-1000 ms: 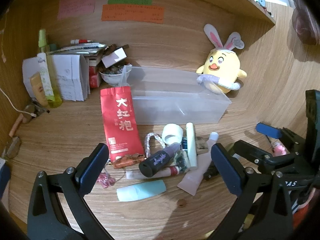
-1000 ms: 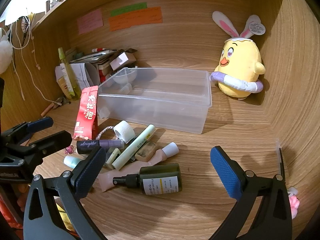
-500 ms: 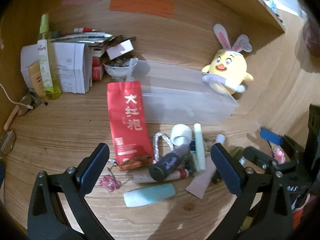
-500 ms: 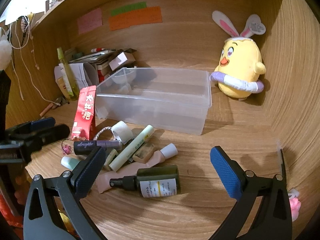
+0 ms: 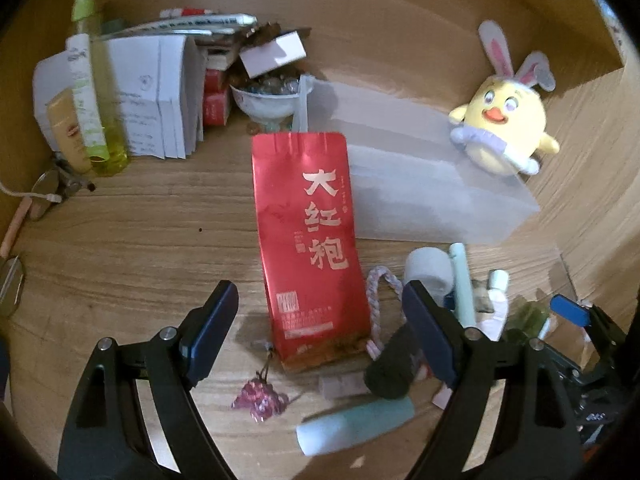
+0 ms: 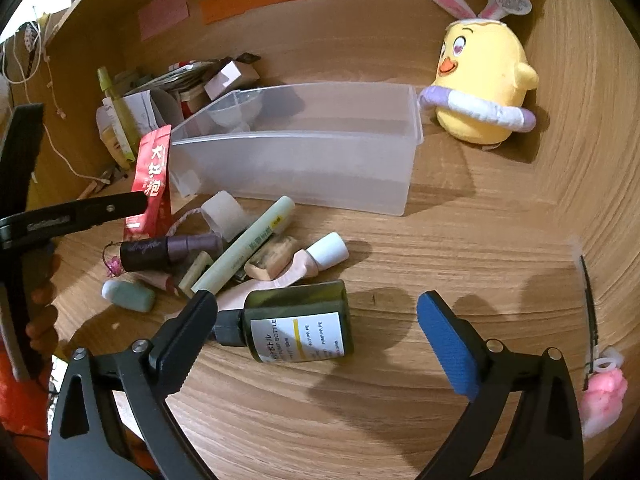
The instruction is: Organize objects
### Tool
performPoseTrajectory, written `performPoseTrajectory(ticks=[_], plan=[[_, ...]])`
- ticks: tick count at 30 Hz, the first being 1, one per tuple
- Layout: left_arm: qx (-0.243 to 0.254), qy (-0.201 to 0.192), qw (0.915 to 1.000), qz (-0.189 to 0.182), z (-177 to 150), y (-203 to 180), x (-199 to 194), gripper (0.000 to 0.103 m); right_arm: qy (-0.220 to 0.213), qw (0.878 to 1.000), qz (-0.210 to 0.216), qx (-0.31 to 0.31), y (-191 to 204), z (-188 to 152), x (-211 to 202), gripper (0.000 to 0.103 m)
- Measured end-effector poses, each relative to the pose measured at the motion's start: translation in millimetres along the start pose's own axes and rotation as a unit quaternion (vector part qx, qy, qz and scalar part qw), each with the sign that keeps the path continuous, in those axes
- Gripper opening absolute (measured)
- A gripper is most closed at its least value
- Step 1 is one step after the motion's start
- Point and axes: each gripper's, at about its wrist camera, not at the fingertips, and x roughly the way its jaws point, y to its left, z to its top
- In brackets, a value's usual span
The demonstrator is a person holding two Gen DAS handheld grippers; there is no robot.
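Jaws wide apart on both, holding nothing. Left gripper (image 5: pixel 320 316) straddles the base of the red tea pouch (image 5: pixel 308 240), likely first pick. Clear bin (image 6: pixel 304 152) sits just behind the clutter as the drop target.

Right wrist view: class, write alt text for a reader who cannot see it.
An open claw hovers over a wooden desk, with a dark green pump bottle lying on its side between its fingers. Behind it sits a heap of small toiletries, then a clear plastic bin and, to its right, a yellow chick toy wearing rabbit ears.
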Motion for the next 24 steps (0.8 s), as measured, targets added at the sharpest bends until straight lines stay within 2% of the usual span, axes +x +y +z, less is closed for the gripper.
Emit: performPoseTrajectory(ticks=[5, 10, 11, 13, 14, 15, 17, 24], plan=[[-0.012, 0.034, 0.9993, -0.006, 4, 5, 21, 0.085, 0.009, 1.0, 0.004, 0.005, -2, -2, 7, 0.09], [-0.026, 0.042, 0.9987, -0.011, 5, 10, 29, 0.085, 0.012, 0.999, 0.024, 0.027, -10, -2, 10, 0.082], [-0.026, 0.043, 0.9987, -0.013, 6, 10, 29, 0.084, 0.012, 0.999, 0.029, 0.029, -11, -2, 11, 0.077], [-0.025, 0.042, 0.9987, -0.011, 7, 9, 30, 0.078, 0.012, 0.998, 0.04, 0.037, -13, -2, 11, 0.07], [-0.024, 0.042, 0.9987, -0.012, 8, 8, 31, 0.073, 0.013, 0.998, 0.045, 0.039, -15, -1, 12, 0.064], [-0.025, 0.044, 0.9986, -0.013, 8, 8, 32, 0.067, 0.014, 0.998, 0.046, 0.041, -16, -2, 13, 0.062], [-0.025, 0.05, 0.9982, -0.02, 9, 8, 35, 0.058, 0.013, 0.998, 0.046, 0.046, -17, -2, 14, 0.062], [-0.008, 0.024, 0.9997, 0.0, 8, -1, 26, 0.058, 0.002, 0.999, 0.03, 0.045, -19, -3, 11, 0.062]])
